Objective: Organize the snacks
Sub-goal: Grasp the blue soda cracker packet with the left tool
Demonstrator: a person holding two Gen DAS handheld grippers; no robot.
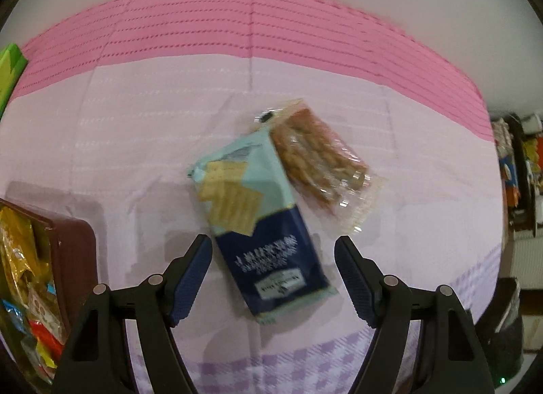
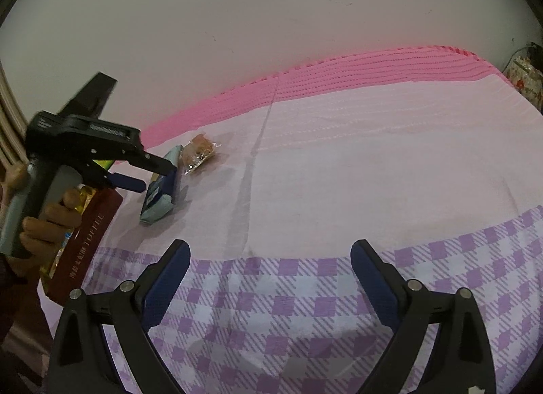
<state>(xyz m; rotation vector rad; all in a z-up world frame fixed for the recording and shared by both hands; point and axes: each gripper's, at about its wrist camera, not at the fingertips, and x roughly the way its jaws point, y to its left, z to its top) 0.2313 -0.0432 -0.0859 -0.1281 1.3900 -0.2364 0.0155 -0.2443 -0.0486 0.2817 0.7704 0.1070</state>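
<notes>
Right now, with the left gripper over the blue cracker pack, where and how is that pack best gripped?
Probably across the narrow width of the cracker pack, at its dark blue half, coming from above. It lies flat on the cloth, and the open left gripper already straddles that end. The pale end touches the clear biscuit bag, so gripping there might catch it.

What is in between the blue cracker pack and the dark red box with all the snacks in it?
Only bare pink cloth lies between the cracker pack and the dark red box. The left wrist view shows it best.
</notes>
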